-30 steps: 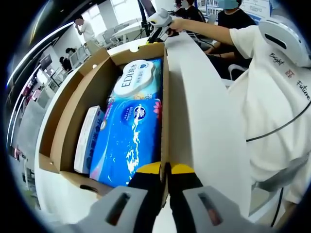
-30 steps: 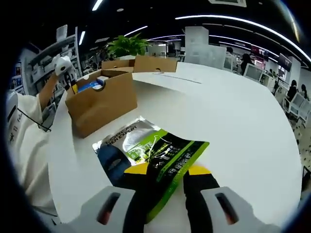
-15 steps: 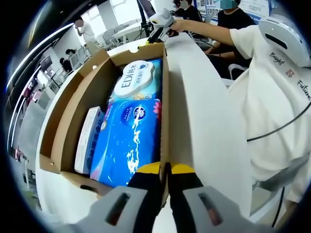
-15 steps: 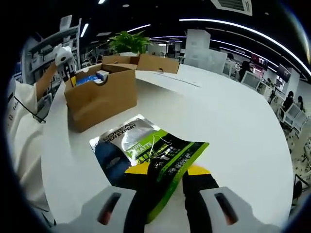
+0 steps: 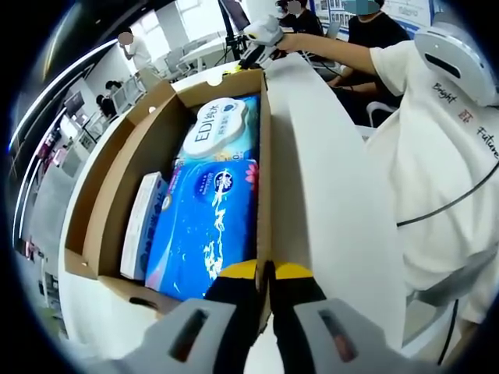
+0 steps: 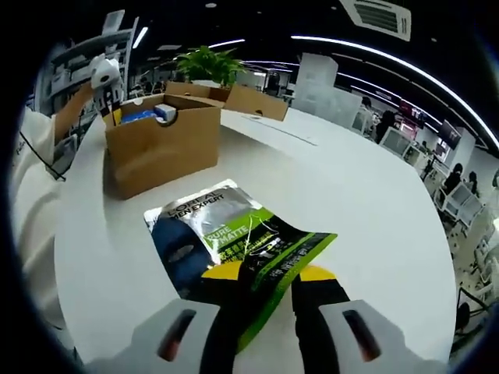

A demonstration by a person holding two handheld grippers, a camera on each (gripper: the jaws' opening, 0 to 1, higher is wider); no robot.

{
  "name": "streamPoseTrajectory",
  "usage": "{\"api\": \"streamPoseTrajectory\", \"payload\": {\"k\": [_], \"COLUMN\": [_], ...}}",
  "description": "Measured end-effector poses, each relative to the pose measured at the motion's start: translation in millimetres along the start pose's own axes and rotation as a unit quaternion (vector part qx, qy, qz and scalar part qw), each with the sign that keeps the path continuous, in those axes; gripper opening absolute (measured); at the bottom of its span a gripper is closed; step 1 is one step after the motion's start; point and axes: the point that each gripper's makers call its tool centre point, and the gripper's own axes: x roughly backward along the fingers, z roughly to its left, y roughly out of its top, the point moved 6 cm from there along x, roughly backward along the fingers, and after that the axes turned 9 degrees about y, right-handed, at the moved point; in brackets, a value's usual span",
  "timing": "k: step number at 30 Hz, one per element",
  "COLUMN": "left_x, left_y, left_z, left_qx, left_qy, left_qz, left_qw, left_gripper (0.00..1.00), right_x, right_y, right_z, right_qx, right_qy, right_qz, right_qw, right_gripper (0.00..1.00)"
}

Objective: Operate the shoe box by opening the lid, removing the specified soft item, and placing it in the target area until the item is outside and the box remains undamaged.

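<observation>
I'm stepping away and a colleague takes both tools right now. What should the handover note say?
Left tool: shut on the shoe box wall, steadying it.
Right tool: shut on the green pouch, over the white table, clear of the box.
The box is open; the blue wipes pack, the EDI pack and a small white box are inside.
Done: lid open, pouch out.
Left: set the pouch down, release both tools.

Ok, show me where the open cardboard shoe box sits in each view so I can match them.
Left gripper view: the shoe box runs from centre to left, with the left claw shut on its near wall.
Right gripper view: the shoe box stands upper left, beyond the green pouch.
Shared landmark: the white table.
</observation>
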Motion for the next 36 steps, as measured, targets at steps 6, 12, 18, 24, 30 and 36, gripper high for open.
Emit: {"api": "streamPoseTrajectory", "payload": {"k": [6,12,18,24,30,36], "left_x": [0.0,0.0,0.0,0.1,0.1,0.3], "left_y": [0.1,0.4,0.1,-0.2,-0.4,-0.7], "left_z": [0.1,-0.1,0.5,0.9,0.9,0.8], "left_qx": [0.002,0.003,0.004,0.002,0.002,0.001], "left_qy": [-0.001,-0.001,0.000,0.001,0.002,0.004], "left_qz": [0.001,0.000,-0.002,-0.003,-0.003,-0.005], "left_qw": [1.0000,1.0000,1.0000,1.0000,1.0000,1.0000], "left_gripper": [0.04,0.04,0.04,0.04,0.04,0.04], "right_x": [-2.2,-3.1,-1.7,1.5,2.9,3.3], "right_y": [-0.2,1.0,0.5,-2.5,-3.3,-5.8], "right_z": [-2.8,-3.2,-5.7,-10.8,-13.4,-13.8], "right_qx": [-0.012,-0.008,-0.001,-0.009,0.006,0.006], "right_qy": [0.003,0.001,-0.014,-0.035,-0.052,-0.054], "right_qz": [-0.004,-0.007,-0.009,-0.016,-0.017,-0.028], "right_qw": [0.9999,0.9999,0.9999,0.9992,0.9985,0.9981], "right_gripper": [0.23,0.24,0.29,0.37,0.38,0.38]}}
